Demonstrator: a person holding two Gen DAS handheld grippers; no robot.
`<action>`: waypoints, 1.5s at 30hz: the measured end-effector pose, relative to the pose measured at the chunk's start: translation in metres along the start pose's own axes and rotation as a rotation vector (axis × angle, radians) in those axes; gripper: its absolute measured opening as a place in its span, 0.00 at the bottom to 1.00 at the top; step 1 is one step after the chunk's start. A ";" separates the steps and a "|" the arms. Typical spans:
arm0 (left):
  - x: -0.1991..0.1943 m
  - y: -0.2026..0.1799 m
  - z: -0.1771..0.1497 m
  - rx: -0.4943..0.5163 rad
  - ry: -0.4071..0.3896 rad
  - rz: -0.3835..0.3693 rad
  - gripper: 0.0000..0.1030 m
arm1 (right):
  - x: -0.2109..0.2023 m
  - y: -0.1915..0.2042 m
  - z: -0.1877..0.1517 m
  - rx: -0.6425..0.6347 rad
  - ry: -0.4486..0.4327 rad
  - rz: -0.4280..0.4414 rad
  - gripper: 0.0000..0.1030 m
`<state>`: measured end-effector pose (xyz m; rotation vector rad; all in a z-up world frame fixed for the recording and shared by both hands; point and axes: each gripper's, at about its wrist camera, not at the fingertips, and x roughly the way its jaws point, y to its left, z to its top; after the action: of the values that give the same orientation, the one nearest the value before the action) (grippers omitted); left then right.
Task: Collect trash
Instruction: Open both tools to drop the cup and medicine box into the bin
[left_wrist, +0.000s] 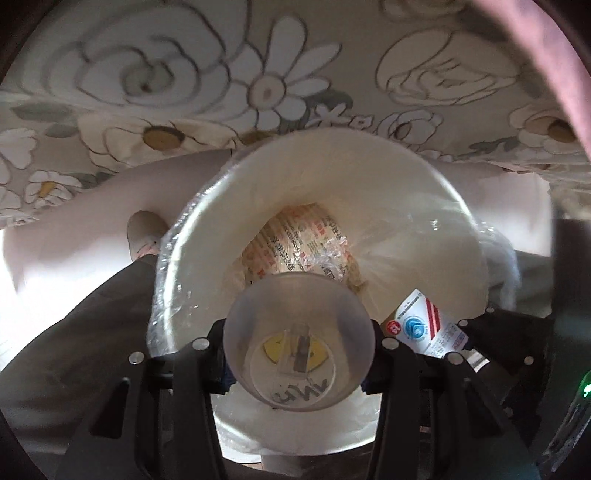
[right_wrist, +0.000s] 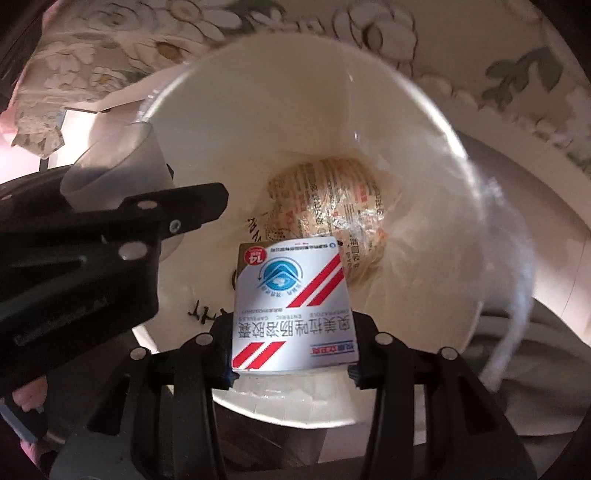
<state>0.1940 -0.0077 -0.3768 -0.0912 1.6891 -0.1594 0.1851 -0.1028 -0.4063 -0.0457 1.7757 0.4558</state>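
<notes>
Floral bedding (left_wrist: 258, 55) behind lined white bin (left_wrist: 424, 206). Your left gripper (left_wrist: 297, 341) clamps clear plastic cup (left_wrist: 297, 332); right gripper (right_wrist: 291, 354) clamps medicine box (right_wrist: 291, 306). Both poised over bin mouth. Risk: grippers crowd together, simultaneous release could bounce cup off rim.

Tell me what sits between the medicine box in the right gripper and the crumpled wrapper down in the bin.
Nothing solid: in the right wrist view only the bare white liner shows between the medicine box and crumpled wrapper.
</notes>
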 end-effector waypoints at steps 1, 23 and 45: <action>0.005 0.000 0.001 -0.001 0.009 -0.005 0.48 | 0.006 0.001 0.000 0.000 0.006 -0.005 0.44; 0.034 0.005 0.008 -0.055 0.081 -0.052 0.61 | 0.025 -0.004 0.006 0.018 0.022 -0.027 0.55; -0.086 0.000 -0.029 0.043 -0.121 0.013 0.61 | -0.077 0.014 -0.034 -0.033 -0.139 0.009 0.55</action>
<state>0.1761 0.0068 -0.2895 -0.0562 1.5642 -0.1769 0.1694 -0.1172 -0.3239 -0.0282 1.6332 0.4833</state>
